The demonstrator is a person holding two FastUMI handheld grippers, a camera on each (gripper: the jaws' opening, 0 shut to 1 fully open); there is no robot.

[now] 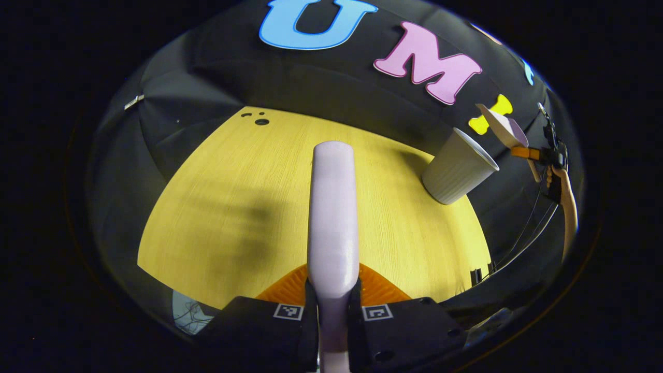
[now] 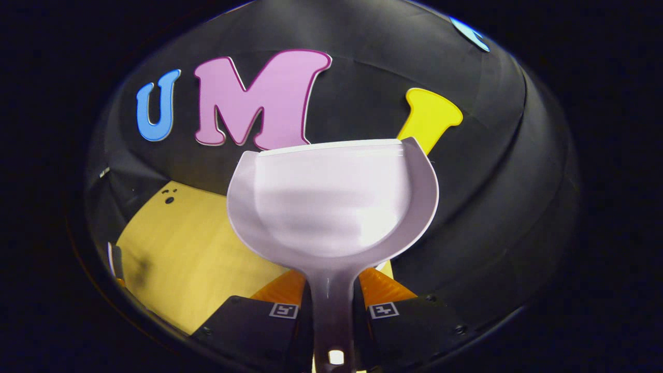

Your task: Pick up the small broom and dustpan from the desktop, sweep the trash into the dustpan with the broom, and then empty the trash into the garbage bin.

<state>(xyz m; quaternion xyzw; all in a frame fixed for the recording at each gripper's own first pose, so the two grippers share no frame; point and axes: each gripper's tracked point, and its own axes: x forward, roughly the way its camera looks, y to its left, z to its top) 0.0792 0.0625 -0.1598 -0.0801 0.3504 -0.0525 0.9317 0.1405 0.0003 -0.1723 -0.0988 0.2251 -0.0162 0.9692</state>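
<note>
My left claw [image 1: 331, 305] is clamping the broom [image 1: 333, 207]; my right claw [image 2: 334, 311] is pinching the dustpan [image 2: 331, 202] aloft. I am judging emptying is next, needing a tip over the garbage bin [image 1: 458, 167].

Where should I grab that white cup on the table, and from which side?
Take the white cup by its mid wall, coming in level from the open tabletop side. It stands upright and widens toward the rim, so the fingers can close across it just below the rim.

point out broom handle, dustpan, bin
broom handle [image 1: 332, 207]: left gripper view, mid-shaft.
dustpan [image 2: 331, 202]: right gripper view, inside of the scoop.
bin [image 1: 456, 168]: left gripper view, outer wall.
</note>
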